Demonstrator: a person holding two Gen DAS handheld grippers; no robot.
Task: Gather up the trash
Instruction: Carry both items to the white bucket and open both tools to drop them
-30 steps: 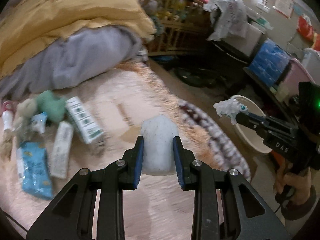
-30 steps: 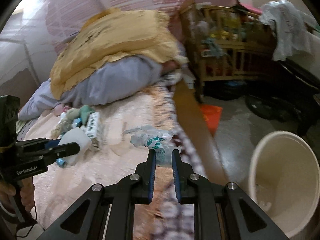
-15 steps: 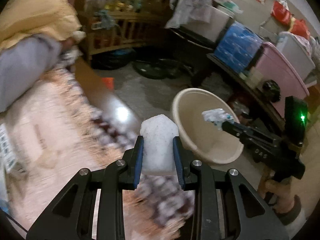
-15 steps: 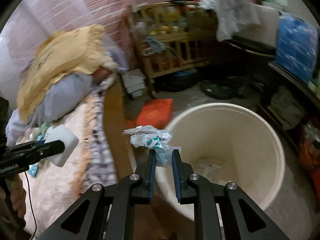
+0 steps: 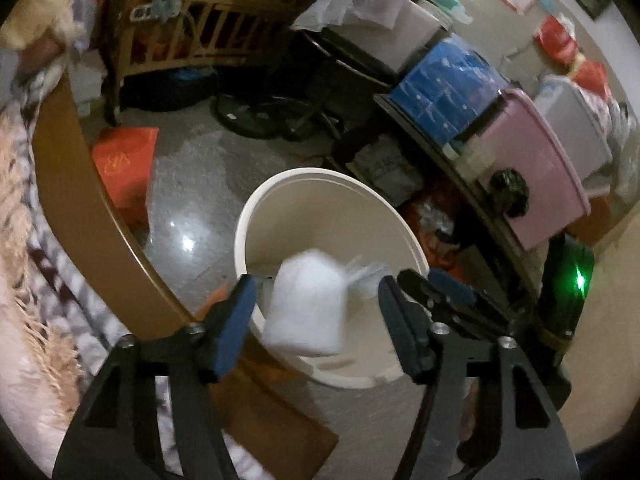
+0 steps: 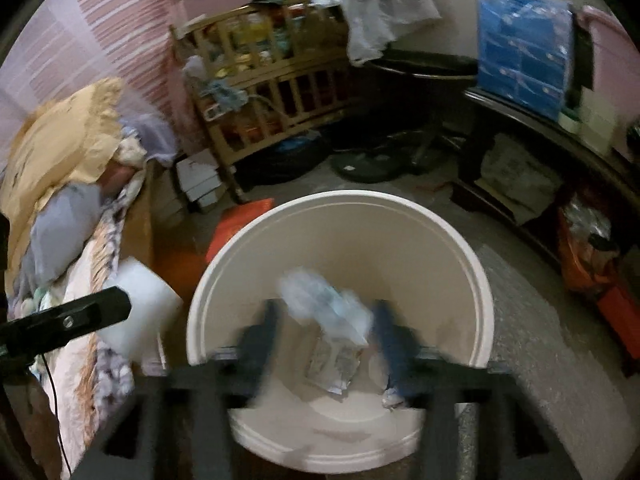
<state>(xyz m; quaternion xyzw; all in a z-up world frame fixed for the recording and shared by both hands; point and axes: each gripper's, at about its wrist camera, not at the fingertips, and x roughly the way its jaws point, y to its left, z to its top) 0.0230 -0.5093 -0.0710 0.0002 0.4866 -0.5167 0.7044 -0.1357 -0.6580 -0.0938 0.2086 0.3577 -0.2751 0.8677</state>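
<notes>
A cream round bin (image 5: 320,184) stands on the floor beside the bed; it fills the right wrist view (image 6: 340,208). My left gripper (image 5: 316,308) is open over the bin's near rim, and a white foam block (image 5: 306,306) hangs loose and blurred between its jaws. My right gripper (image 6: 326,320) is open over the bin, and a crumpled plastic wrapper (image 6: 324,300) is blurred between its jaws, free of them. The foam block (image 6: 138,316) also shows at the left in the right wrist view. Some trash (image 6: 332,364) lies in the bin's bottom.
The bed's wooden edge (image 5: 76,200) and fringed blanket (image 5: 24,240) lie left of the bin. An orange box (image 5: 126,164) sits on the floor. A wooden crib (image 6: 272,92), a dark shelf with blue (image 5: 444,80) and pink bins (image 5: 536,160) stand behind.
Both grippers swung from the bed to over the bin, then opened. The foam block and the wrapper have left their jaws and are dropping toward the bin.
</notes>
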